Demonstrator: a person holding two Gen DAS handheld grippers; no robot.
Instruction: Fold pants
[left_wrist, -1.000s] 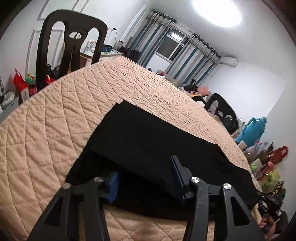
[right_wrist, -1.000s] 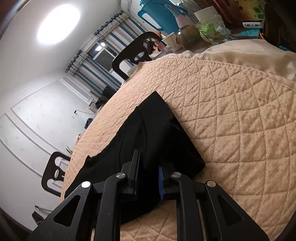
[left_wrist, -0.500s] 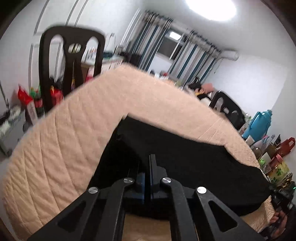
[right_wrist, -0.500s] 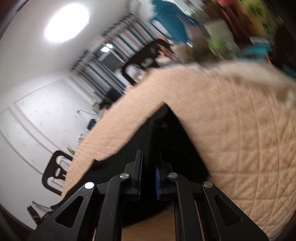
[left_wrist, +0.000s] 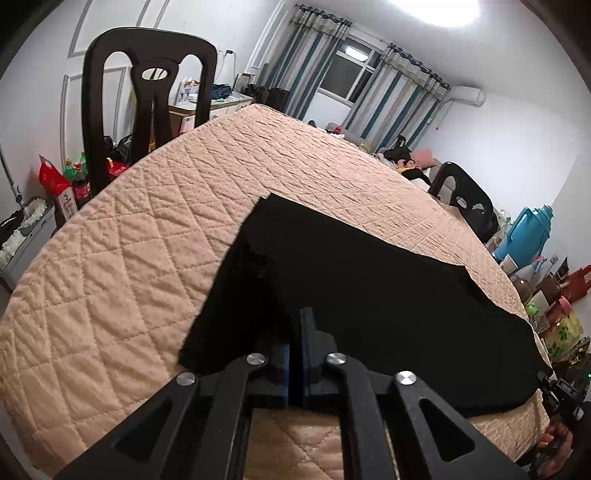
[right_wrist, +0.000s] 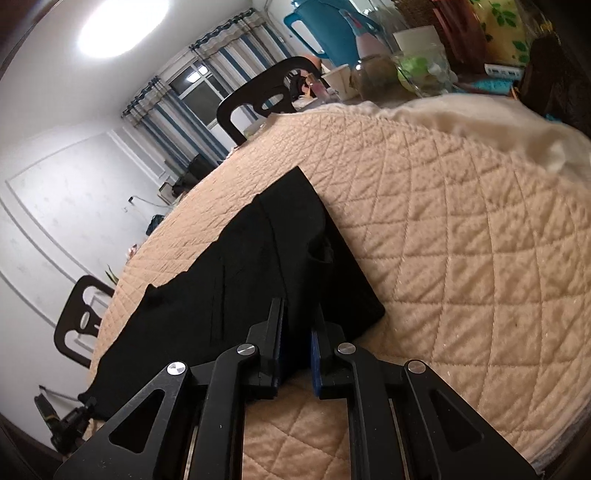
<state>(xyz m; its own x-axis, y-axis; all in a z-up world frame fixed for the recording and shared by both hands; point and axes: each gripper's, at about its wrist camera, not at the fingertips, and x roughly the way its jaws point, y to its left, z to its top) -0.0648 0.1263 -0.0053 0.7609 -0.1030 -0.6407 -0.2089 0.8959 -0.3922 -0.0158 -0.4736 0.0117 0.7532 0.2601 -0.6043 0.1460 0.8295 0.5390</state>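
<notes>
Jaws on both our grippers, wide a second ago, have closed: the left gripper (left_wrist: 294, 354) pinches the near edge of the black pants (left_wrist: 369, 302), the right gripper (right_wrist: 298, 349) clamps its own edge. We judge the fold-lift ready. Soft matte cloth lies flat on the quilted, diamond-stitched tabletop (left_wrist: 147, 258).

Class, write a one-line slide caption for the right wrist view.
Right gripper pinches the near edge of black pants lying on a quilted beige cover.
</notes>
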